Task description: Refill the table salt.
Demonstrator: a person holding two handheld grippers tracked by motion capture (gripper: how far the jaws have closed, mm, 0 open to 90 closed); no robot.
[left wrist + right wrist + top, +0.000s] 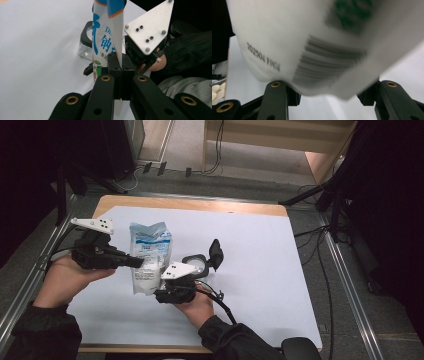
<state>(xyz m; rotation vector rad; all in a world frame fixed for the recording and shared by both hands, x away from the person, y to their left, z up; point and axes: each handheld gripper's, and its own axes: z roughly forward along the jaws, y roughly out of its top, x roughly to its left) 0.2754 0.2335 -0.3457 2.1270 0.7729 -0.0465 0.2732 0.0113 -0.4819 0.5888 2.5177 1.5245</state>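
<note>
Left gripper [131,262] clamps the side edge of a white-and-blue printed plastic pouch [149,256], held upright above the pale blue table mat [260,260]. Right gripper [161,290] is under the pouch's bottom, its jaws either side of it; contact unclear. A clear glass jar with a black hinged lid [200,265] stands just right of the pouch

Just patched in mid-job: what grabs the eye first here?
A white plastic pouch with blue print held upright above the pale blue table mat, its edge pinched in the left gripper. The right gripper brackets its lower end, beside a small clear jar with an open black lid.
</note>
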